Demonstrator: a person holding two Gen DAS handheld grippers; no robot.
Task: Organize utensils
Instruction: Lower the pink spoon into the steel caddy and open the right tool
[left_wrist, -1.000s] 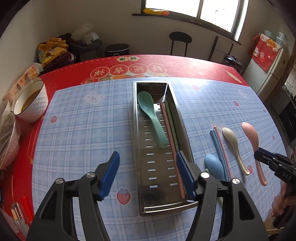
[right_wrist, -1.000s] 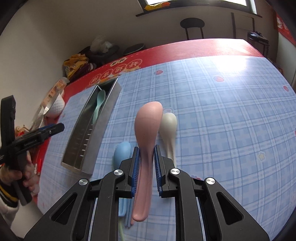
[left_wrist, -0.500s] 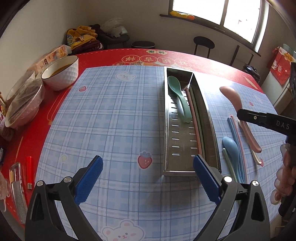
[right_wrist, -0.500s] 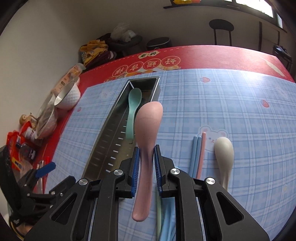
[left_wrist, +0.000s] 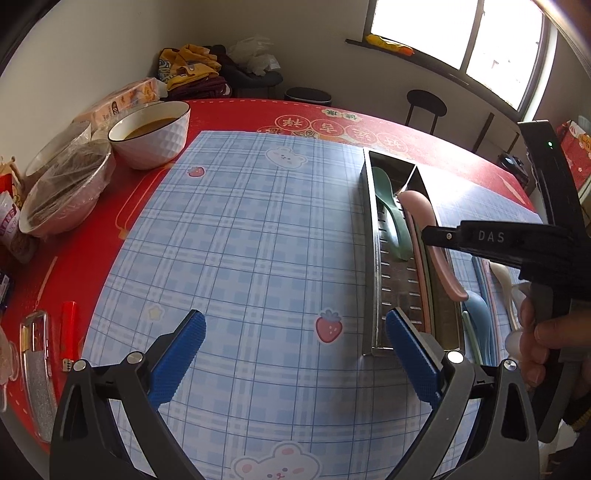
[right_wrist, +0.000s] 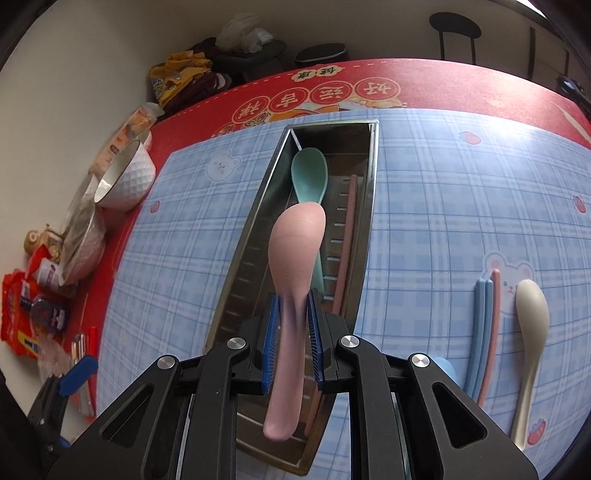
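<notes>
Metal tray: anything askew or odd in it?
Nothing stands out. In the metal tray, the green spoon and pink chopsticks lie lengthwise. The right gripper holds the pink spoon above them, aligned with the tray.

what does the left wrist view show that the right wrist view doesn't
Only the left wrist view shows the window, the person's hand on the right tool's handle, and the open left tool in full. Only the right wrist view shows the right tool shut on the pink spoon from behind, and the beige spoon clearly. Both show the tray, the green spoon in it, and the white bowl.
</notes>
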